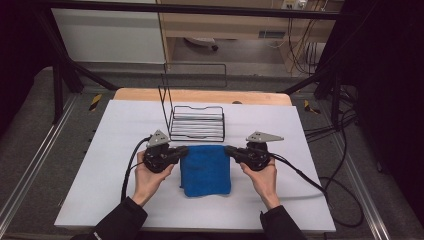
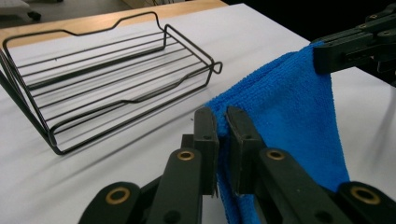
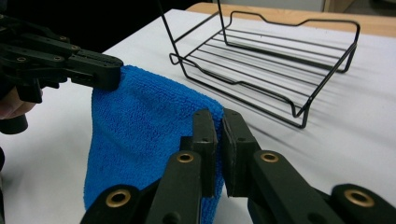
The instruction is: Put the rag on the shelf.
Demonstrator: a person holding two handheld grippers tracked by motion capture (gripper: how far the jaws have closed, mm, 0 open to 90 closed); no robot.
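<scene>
Jaws of the left gripper [image 1: 184, 150] and right gripper [image 1: 228, 150] pinch the blue towel's [image 1: 206, 170] top corners; next, probably lift it into the wire basket [image 1: 197, 123].

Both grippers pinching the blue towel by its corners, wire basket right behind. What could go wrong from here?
1. The left gripper and right gripper each hold only a thin edge at a top corner of the blue towel; a corner might slip out and the fold come undone.
2. The towel's lower part hangs slack toward the table, so it may drag or bunch.
3. The wire basket stands close behind; the hanging cloth could snag its front rim or push it back.
</scene>
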